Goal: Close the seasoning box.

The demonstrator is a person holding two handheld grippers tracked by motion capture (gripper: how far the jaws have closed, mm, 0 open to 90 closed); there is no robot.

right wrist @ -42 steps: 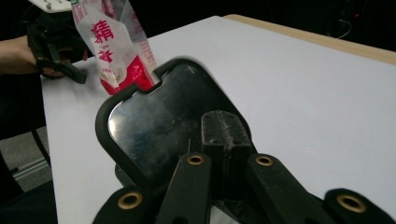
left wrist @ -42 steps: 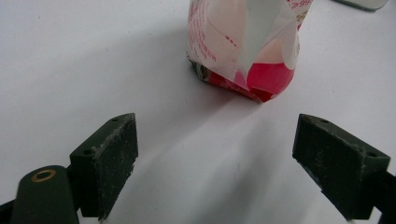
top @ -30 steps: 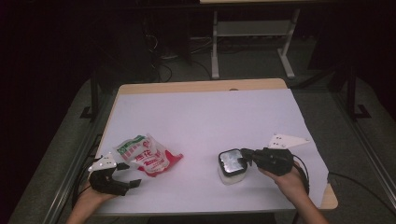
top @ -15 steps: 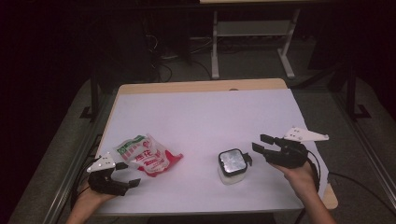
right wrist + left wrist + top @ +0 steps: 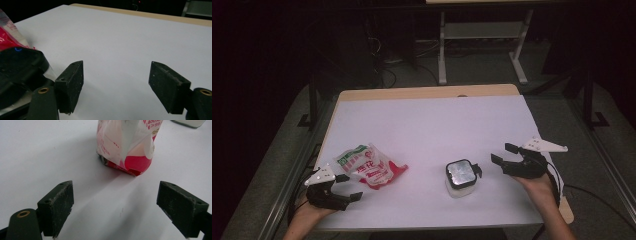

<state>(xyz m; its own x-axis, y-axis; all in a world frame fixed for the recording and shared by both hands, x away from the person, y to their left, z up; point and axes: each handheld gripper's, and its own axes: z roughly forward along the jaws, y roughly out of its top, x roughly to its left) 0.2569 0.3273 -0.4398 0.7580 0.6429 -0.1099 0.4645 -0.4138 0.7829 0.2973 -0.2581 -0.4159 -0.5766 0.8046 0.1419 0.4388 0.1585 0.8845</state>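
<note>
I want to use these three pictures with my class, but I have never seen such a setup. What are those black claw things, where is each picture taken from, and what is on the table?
A person holds a hand-operated two-jaw gripper in each hand. The high view looks down on the white table: left gripper, right gripper. The other two pictures come from cameras riding on each gripper, looking along its jaws. On the table lie a red-and-white snack bag and a small container with a black lid. Both grippers are open and hold nothing.
</note>
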